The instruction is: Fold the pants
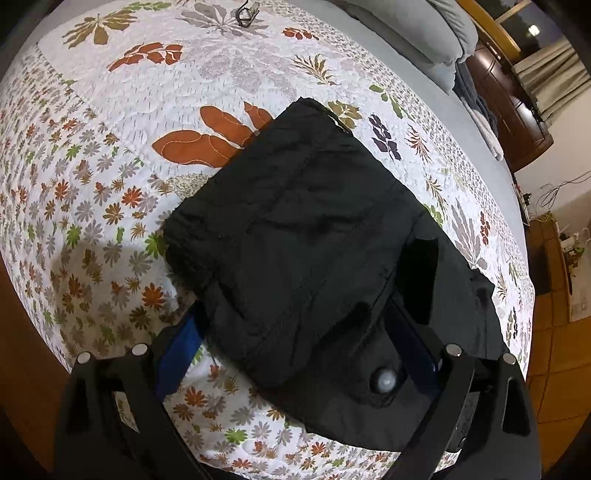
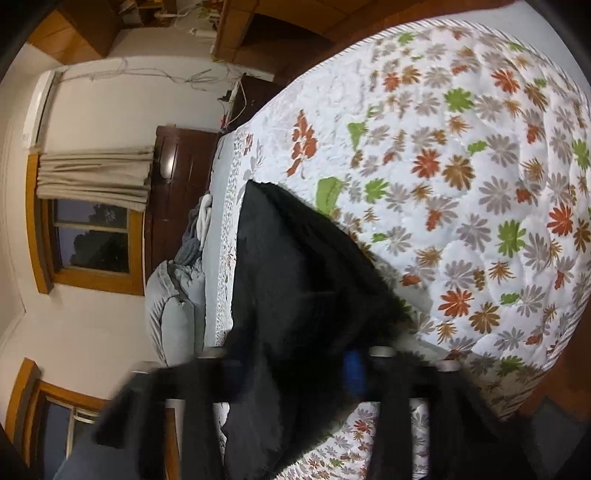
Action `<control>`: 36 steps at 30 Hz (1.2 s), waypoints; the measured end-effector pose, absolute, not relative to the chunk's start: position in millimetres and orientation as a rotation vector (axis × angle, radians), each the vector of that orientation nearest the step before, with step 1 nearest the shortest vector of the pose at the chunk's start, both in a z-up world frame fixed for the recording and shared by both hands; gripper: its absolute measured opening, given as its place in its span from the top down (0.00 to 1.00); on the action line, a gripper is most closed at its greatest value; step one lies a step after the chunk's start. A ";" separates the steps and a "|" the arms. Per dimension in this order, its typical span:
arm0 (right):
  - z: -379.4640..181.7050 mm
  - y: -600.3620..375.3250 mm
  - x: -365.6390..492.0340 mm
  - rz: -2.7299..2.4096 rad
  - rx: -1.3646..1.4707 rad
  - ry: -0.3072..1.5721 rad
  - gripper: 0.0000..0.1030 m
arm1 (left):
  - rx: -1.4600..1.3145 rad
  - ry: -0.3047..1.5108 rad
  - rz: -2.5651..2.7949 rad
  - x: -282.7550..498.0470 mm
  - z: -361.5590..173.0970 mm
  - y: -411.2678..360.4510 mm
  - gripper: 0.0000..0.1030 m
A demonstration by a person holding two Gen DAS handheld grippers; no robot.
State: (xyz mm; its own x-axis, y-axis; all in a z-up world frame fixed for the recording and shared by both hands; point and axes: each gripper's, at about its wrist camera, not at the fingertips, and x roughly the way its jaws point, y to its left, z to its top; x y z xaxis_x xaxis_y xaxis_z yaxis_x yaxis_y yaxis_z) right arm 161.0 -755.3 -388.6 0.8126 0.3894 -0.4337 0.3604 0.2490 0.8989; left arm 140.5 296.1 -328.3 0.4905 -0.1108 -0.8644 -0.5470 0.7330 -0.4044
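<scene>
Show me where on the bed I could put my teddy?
The flowery quilt is bare to the left of the black pants, and beyond them toward the gray pillows. It is crowded at the near edge, where both grippers' fingers meet the pants.

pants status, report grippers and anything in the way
Left hand-held gripper open, straddling folded black pants. Right hand-held gripper shut on pants edge. Quilt around them bare.

bed [image 1: 122, 229]: white floral quilt | on it: folded black pants [image 1: 295, 236], small dark object [image 1: 245, 14] at far edge
</scene>
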 end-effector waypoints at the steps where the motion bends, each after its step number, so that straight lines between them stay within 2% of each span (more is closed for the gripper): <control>1: -384.9 -754.9 160.8 0.021 1.340 0.674 0.80 | -0.729 1.041 0.296 140.2 -328.9 296.4 0.08; 5: -364.1 -751.2 165.8 0.013 1.278 0.681 0.84 | -0.721 1.031 0.301 137.8 -329.5 295.9 0.08; 14: -297.1 -733.9 171.5 0.004 1.106 0.684 0.84 | -0.736 0.990 0.288 124.7 -327.4 299.1 0.08; 29: -179.1 -652.9 181.9 0.028 0.739 0.660 0.85 | -0.726 0.917 0.291 123.4 -319.3 298.4 0.08; 36: -140.6 -604.7 190.4 0.054 0.600 0.653 0.85 | -0.698 0.899 0.302 122.2 -317.6 295.2 0.08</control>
